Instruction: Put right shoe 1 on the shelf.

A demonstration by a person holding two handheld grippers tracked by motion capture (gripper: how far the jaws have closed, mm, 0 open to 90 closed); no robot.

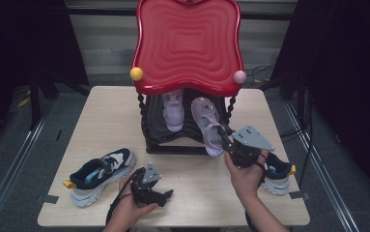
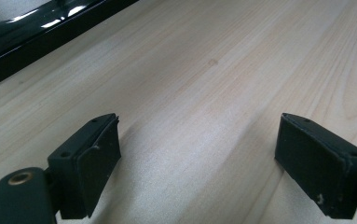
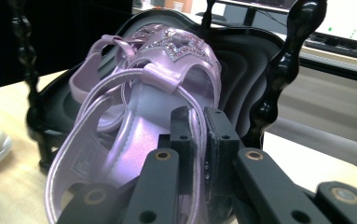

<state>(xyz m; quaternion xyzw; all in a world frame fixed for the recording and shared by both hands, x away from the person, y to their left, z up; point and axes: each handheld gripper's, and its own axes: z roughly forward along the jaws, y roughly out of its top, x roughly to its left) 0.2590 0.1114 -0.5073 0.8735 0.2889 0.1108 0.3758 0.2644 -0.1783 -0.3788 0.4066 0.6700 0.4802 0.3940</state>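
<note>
The purple sandal [image 1: 209,126] is lying half on the black rack's [image 1: 173,142] lower shelf while I'm pinching its strap in my right claw [image 1: 227,143], left claw [image 1: 165,194] gaping over the counter [image 1: 100,116].

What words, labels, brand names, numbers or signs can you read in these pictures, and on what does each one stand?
None can be read.
The purple sandal has a faint stamped patch on its insole, too blurred to read.
The navy sneaker and the red shelf top show no legible text.
</note>
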